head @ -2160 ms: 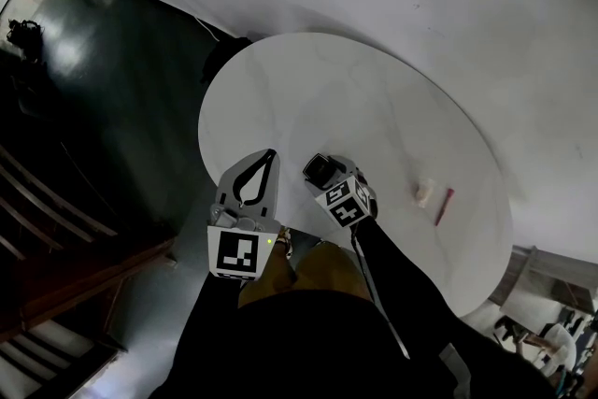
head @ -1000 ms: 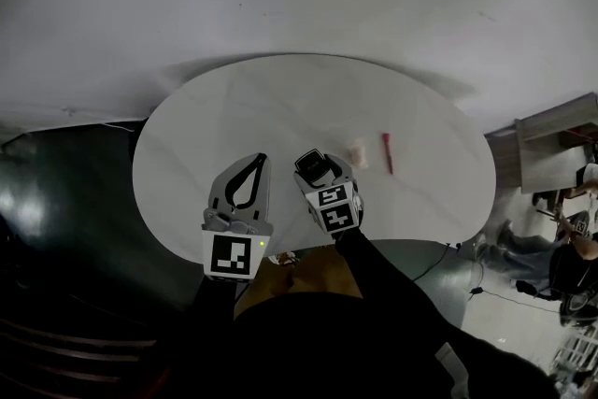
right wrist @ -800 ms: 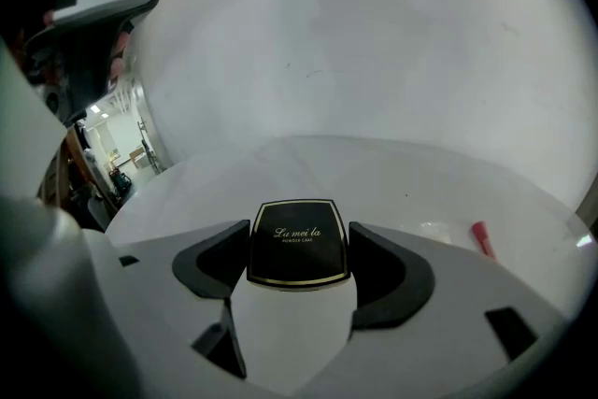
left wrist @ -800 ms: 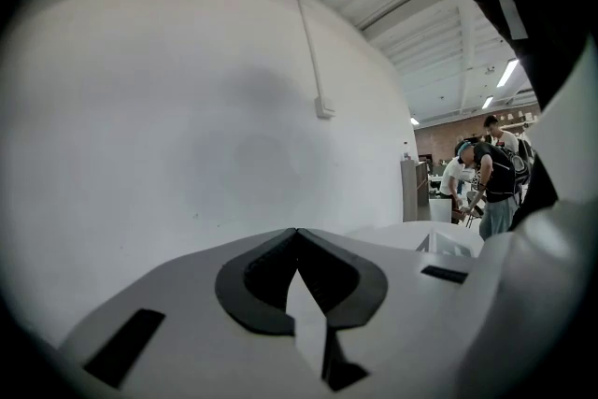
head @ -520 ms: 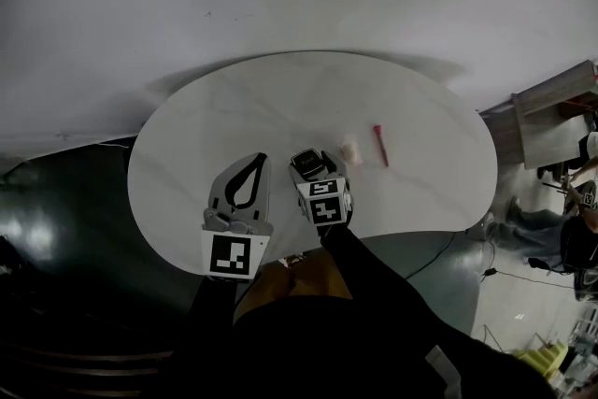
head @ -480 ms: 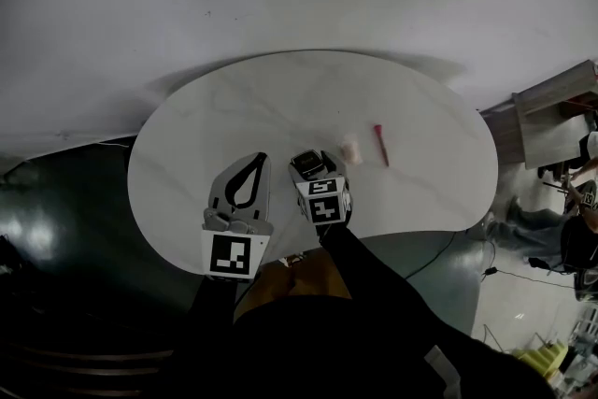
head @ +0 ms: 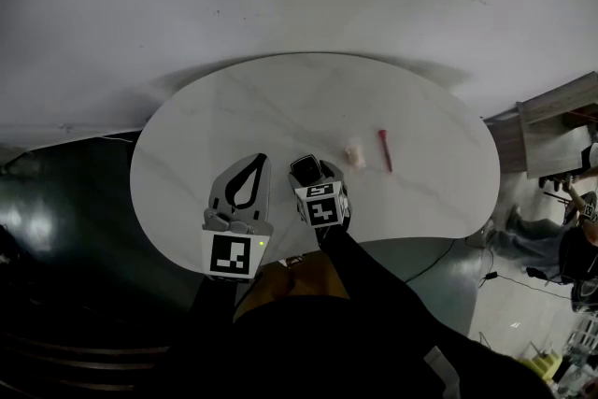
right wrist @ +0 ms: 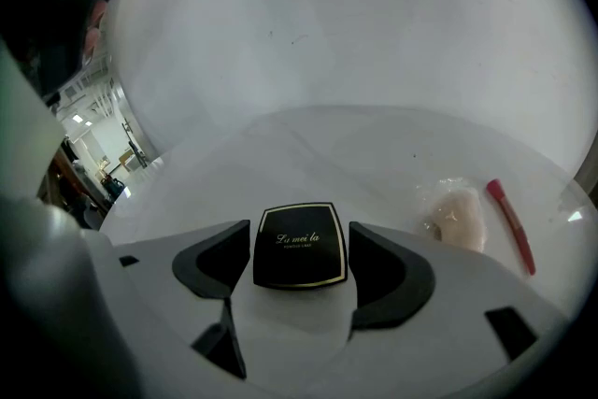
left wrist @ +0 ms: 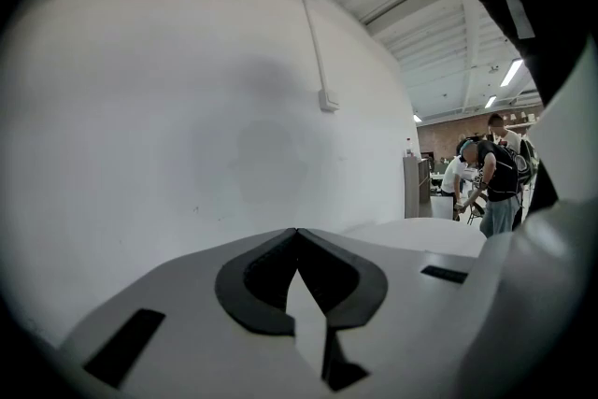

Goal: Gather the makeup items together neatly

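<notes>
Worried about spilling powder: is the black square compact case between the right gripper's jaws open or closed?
Closed. The black square compact case shows only its flat gold-edged lid; no mirror or pan visible.

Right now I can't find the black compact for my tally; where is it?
In the right gripper view, the black compact is between the right gripper's jaws, left of the wrapped puff and red stick.

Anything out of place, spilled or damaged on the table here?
Nothing stands out. The black square compact with gold trim sits squarely between the jaws of the right hand-held gripper. The pale wrapped puff and the slim red stick lie intact, slightly apart, on the white round table. No spills.
</notes>
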Demonstrator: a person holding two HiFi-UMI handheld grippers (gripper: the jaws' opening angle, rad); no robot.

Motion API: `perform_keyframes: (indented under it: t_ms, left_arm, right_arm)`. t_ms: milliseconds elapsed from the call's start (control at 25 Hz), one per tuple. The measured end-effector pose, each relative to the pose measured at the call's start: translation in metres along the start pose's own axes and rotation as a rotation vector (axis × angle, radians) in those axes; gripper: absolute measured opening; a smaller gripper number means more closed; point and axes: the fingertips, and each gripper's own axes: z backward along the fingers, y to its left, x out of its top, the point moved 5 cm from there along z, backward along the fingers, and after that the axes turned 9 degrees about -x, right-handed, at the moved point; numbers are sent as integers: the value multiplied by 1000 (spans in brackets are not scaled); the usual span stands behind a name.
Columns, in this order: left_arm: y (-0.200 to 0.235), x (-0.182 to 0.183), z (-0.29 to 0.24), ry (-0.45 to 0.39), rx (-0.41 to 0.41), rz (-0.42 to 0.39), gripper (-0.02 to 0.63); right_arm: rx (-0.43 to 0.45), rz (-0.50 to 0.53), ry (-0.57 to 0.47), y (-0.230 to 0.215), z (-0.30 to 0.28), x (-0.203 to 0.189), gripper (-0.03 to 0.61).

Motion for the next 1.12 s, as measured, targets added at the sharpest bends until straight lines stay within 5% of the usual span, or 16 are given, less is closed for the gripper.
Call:
perform_keyframes:
  t_ms: [280, 520, 1120]
  left_arm:
    - [-2, -1, 3, 14, 10, -24, 14]
    - [-2, -5, 8, 18, 18, -50, 14]
    - [-3, 6, 10, -8, 131, -1, 14]
  right_arm:
    - [48, 57, -8, 5, 12, 0, 342]
    - [141, 361, -52, 7, 33, -14, 341]
    - [419, 884, -96, 19, 25, -13, 339]
